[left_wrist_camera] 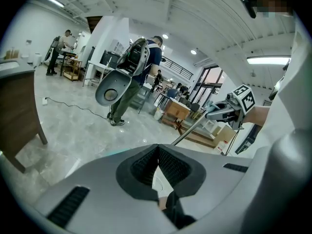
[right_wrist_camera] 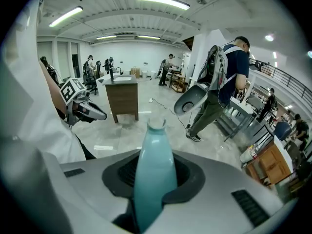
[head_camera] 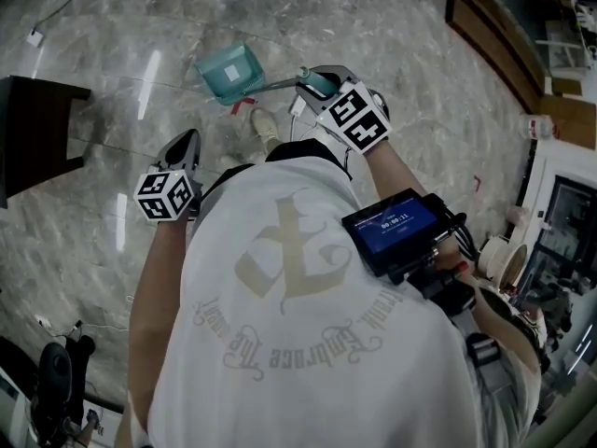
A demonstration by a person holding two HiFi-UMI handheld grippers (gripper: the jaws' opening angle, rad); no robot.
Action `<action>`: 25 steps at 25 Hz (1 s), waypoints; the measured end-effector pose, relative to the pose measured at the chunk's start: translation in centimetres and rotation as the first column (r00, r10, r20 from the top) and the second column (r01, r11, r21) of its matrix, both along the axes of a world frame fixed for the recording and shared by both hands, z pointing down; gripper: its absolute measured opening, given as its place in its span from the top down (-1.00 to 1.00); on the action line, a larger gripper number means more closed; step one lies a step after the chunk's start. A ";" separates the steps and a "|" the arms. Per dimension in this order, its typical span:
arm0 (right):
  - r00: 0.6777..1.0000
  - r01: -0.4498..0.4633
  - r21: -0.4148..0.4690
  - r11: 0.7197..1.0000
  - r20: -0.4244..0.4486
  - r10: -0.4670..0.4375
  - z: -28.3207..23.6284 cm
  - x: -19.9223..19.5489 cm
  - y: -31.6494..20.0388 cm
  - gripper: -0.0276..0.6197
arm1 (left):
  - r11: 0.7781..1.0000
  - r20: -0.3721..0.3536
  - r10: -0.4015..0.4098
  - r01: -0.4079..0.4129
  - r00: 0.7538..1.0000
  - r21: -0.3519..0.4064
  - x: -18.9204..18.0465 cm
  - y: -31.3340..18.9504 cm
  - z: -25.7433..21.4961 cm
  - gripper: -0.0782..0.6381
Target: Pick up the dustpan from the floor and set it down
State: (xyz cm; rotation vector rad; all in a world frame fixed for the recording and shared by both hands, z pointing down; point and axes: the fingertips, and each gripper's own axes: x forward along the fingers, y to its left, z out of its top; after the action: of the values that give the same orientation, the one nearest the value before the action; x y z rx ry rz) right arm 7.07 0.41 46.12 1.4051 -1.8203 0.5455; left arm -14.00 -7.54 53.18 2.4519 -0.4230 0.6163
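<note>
In the head view the teal dustpan (head_camera: 229, 71) is ahead of me over the marble floor, and its thin metal shaft (head_camera: 280, 85) runs back to my right gripper (head_camera: 317, 80). That gripper is shut on the teal handle grip (right_wrist_camera: 155, 179), which stands up between the dark pads. I cannot tell whether the pan rests on the floor. My left gripper (head_camera: 187, 140) hangs lower left of the pan, apart from it. Its pads (left_wrist_camera: 168, 162) meet at the tip with nothing between them. The shaft (left_wrist_camera: 190, 128) crosses the left gripper view, coming from the right gripper (left_wrist_camera: 219, 113).
A dark wooden table (head_camera: 37, 129) stands to the left. A white cable (head_camera: 65, 7) lies on the floor beyond it. My shoe (head_camera: 264, 124) and a red scrap (head_camera: 244, 105) are near the pan. A person with a backpack (right_wrist_camera: 219, 82) walks ahead.
</note>
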 end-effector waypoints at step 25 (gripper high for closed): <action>0.996 -0.066 -0.040 0.997 -0.060 0.063 3.7 3.7 2.3 0.59 | 0.999 0.043 -0.048 0.047 0.998 0.027 -2.9 1.3 0.6 0.75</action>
State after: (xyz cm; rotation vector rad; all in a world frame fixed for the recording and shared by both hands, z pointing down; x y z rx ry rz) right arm 10.74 2.69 49.80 1.4413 -1.7125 0.5662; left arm -16.92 -6.23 53.78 2.4492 -0.5083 0.6487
